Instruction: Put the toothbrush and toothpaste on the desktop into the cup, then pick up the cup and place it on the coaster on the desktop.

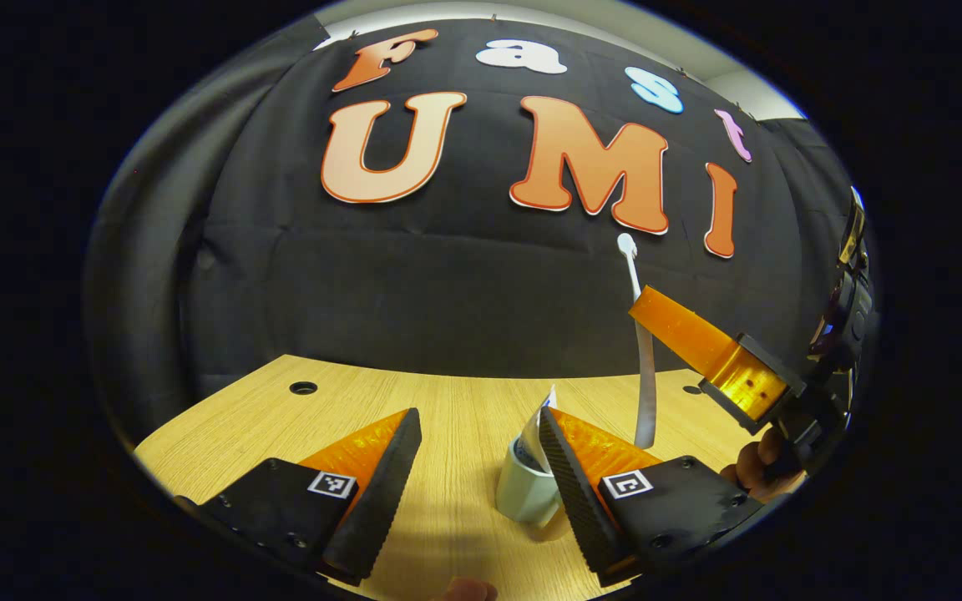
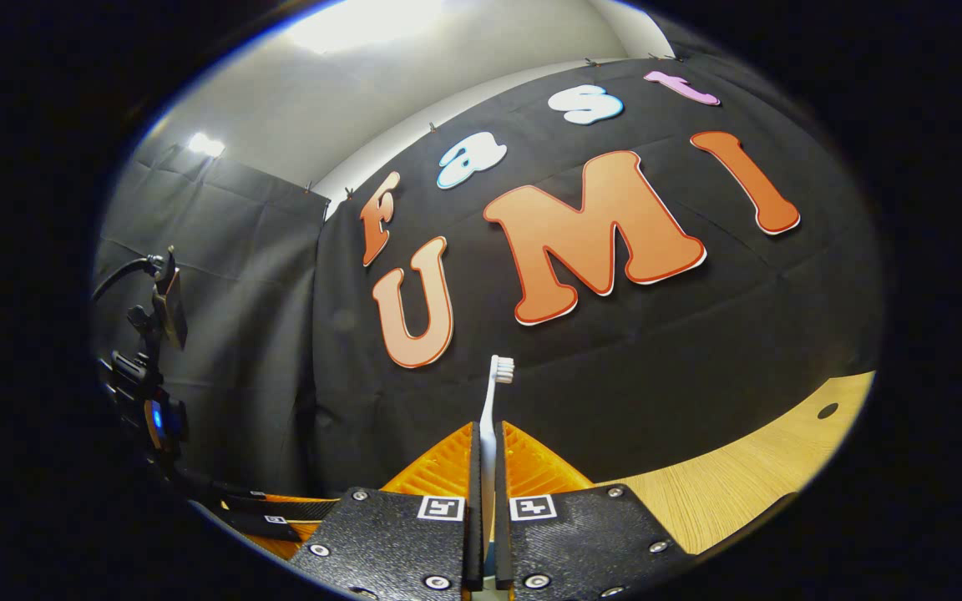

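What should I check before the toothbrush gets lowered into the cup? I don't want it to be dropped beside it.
1. Right gripper shut on the toothbrush: ok.
2. Toothbrush upright, bristles up: ok.
3. Cup standing upright on the desktop: ok.
4. Toothpaste already in the cup: ok.
5. Left gripper open, one finger close beside the cup: touching or not, cannot tell.
6. Handle end lined up over the cup mouth: not ok, it hangs to one side.
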`<state>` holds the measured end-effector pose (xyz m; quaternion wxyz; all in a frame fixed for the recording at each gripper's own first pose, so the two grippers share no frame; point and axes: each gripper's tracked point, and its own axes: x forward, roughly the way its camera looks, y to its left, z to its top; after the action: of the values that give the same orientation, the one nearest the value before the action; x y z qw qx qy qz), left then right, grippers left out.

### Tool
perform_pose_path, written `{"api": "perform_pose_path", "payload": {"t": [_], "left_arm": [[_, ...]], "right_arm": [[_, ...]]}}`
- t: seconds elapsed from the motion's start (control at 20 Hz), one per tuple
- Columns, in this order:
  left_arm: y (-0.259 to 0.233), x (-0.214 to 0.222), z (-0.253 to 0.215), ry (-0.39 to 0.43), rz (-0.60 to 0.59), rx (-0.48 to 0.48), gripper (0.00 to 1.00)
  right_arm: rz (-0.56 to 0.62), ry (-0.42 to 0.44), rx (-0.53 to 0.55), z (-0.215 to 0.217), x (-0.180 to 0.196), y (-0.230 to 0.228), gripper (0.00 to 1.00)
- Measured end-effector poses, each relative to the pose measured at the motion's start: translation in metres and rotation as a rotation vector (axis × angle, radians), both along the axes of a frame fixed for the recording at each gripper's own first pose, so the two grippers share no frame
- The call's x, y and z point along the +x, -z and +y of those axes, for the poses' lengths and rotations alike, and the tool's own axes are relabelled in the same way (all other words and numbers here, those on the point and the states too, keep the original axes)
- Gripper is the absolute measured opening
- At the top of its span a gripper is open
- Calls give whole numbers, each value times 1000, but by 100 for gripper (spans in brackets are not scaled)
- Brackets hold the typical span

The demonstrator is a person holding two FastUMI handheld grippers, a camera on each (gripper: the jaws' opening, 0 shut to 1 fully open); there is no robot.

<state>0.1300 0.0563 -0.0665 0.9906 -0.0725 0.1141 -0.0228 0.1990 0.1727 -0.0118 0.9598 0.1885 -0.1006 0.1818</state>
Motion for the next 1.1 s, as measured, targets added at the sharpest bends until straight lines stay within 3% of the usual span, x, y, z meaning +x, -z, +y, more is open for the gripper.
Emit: {"api": "perform_pose_path", "payload": {"t": [0.05,0.1,0.2,1.1], "left_arm": [[1,1,1,-2,8,-19,92],[2,1,1,-2,15,-41,92],[3,1,1,1,28,-73,92],[12,2,-5,5,58,-93,92]], "right_arm": [[0,2,-10,3,5,4,10],[4,4,-16,6,8,9,5],[25,-7,-10,15,14,20,6],[25,2,-46,21,21,43,7]]}}
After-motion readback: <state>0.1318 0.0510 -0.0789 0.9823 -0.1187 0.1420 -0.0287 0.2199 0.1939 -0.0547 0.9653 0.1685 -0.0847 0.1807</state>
